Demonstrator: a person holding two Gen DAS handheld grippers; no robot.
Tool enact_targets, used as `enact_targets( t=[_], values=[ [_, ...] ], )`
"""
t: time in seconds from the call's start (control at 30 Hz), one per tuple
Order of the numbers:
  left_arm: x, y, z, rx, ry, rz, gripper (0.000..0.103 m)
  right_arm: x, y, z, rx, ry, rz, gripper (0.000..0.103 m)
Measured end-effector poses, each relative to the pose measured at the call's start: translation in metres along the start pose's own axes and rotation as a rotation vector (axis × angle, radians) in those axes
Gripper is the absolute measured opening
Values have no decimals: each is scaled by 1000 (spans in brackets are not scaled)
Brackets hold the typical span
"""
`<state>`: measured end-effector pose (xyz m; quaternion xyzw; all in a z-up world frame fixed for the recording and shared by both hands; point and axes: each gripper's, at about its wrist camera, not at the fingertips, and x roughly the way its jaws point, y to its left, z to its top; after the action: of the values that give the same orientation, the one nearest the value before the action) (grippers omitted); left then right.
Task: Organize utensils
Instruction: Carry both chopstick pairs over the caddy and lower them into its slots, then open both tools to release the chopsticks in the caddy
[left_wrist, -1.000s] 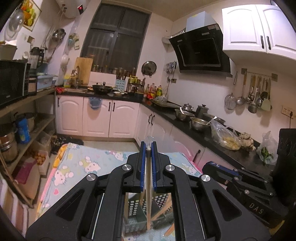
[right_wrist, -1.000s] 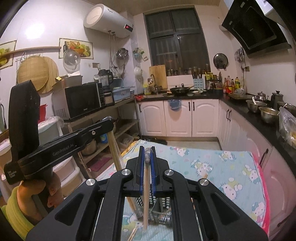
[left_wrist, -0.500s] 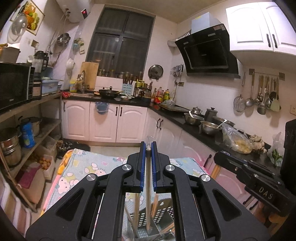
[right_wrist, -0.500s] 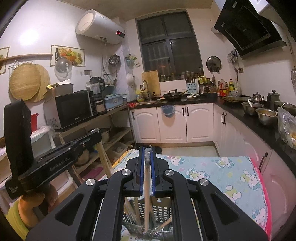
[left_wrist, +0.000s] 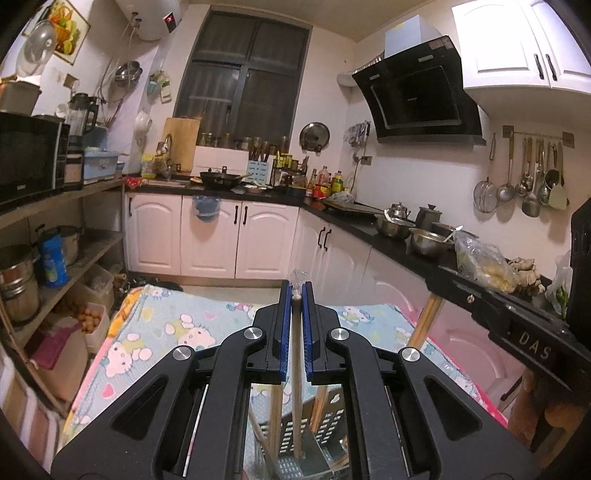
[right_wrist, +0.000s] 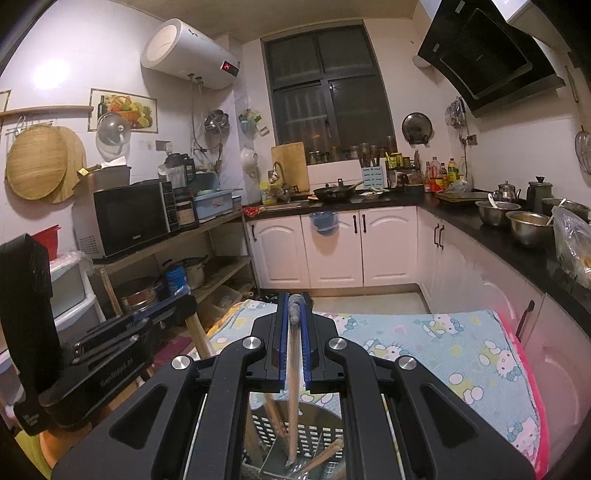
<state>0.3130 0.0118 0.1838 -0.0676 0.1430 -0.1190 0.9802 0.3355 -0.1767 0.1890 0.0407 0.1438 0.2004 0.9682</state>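
Note:
My left gripper (left_wrist: 295, 291) is shut on a thin wooden chopstick (left_wrist: 296, 373) with clear wrap at its top. The stick hangs straight down into a dark perforated utensil holder (left_wrist: 325, 432) below the jaws. My right gripper (right_wrist: 294, 301) is shut on a second wooden chopstick (right_wrist: 293, 387), whose lower end reaches into the same holder (right_wrist: 314, 432). Several other wooden sticks lean inside it. In each wrist view the other gripper shows at the side, with its stick (left_wrist: 424, 321) (right_wrist: 197, 338) pointing down. The holder's base is hidden by the gripper bodies.
The holder stands on a table under a light blue cartoon-cat cloth (right_wrist: 443, 343) with a pink edge. A black counter (left_wrist: 388, 240) with steel bowls runs along the right. Open shelves (right_wrist: 207, 266) with a microwave and pots stand to the left. White cabinets line the far wall.
Both grippers have sunk and drifted over the table, each still shut on its stick. The holder now sits right under the jaws, and the sticks reach deeper into it.

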Motion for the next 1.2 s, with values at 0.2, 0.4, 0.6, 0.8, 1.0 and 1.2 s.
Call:
enact_targets(
  t=[0.2,0.4,0.6,0.8,1.0,1.2],
  values=[
    [6,2,-17,-13,14,-2,1,7,-8,-10,9,-2,-7,7],
    [15,0,-33,-17,54,-9,2,11,-10,-16,-1,-8,-20,7],
    [16,2,-44,-28,60,-21,2,18,-15,-25,-1,-2,-34,7],
    [18,4,-52,-34,75,-22,2,22,-15,-36,-14,5,-52,7],
    [19,6,-61,-43,88,-18,2,25,-16,-46,-10,33,-54,7],
    [21,7,-65,-49,102,-14,2,26,-16,-55,-5,69,-57,7]
  ],
)
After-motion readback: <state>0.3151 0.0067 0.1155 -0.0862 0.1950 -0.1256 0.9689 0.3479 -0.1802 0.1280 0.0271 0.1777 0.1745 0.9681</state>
